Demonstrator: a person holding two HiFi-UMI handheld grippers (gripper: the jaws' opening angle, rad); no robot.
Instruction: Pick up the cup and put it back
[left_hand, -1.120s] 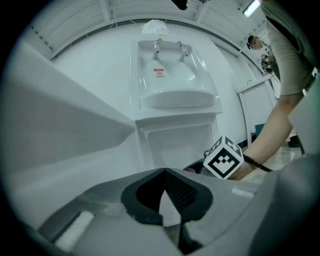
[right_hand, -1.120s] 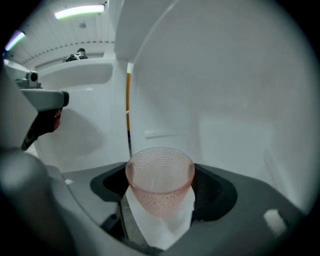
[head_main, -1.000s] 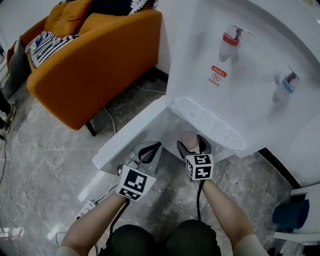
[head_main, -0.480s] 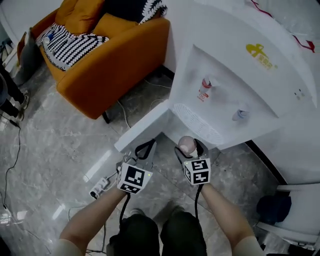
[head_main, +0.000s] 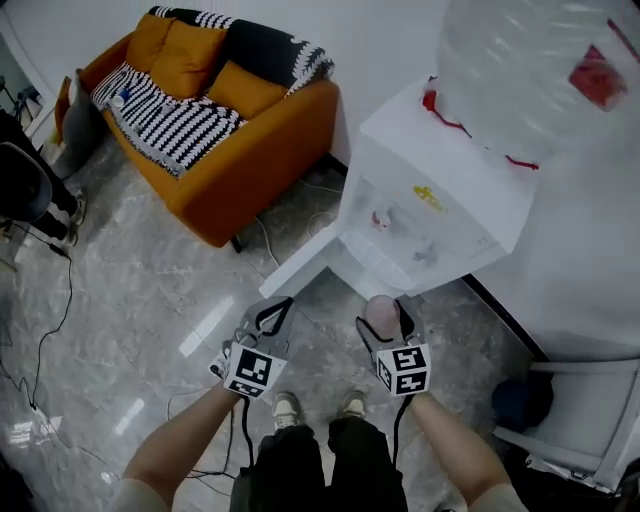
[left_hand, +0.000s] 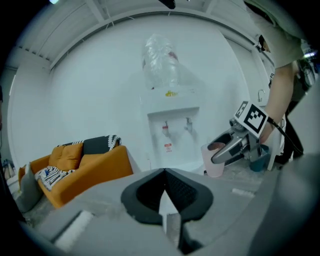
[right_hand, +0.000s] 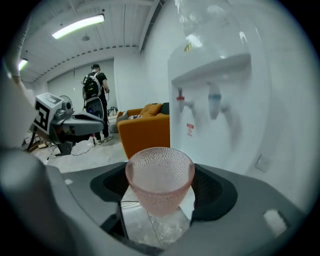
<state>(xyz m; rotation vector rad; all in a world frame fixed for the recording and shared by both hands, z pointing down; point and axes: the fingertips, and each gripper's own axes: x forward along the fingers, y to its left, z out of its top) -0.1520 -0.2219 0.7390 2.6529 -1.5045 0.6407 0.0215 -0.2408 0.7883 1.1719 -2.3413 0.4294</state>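
Observation:
A pink, dimpled glass cup (right_hand: 160, 172) stands upright between the dark pads of my right gripper (right_hand: 161, 194), which is shut on it. In the head view the cup (head_main: 380, 312) and right gripper (head_main: 385, 318) hang above the floor in front of the white water dispenser (head_main: 430, 195), apart from its drip tray (head_main: 385, 272). My left gripper (head_main: 283, 304) is to the left of the cup, with its jaws shut and nothing between them. The left gripper view shows its pads (left_hand: 150, 192) meeting at the tips, with the cup (left_hand: 214, 160) off to the right.
An orange sofa (head_main: 255, 150) with a striped blanket (head_main: 170, 120) stands to the left of the dispenser. Cables and a power strip (head_main: 215, 372) lie on the grey floor. A dark bin (head_main: 520, 402) and a white chair (head_main: 590, 430) are at the right. A person with a backpack (right_hand: 96, 90) stands far off.
The head view has risen, so the dispenser looks smaller and its bottle shows. Both grippers and the cup have drawn back from the drip tray. The grip on the cup is unchanged.

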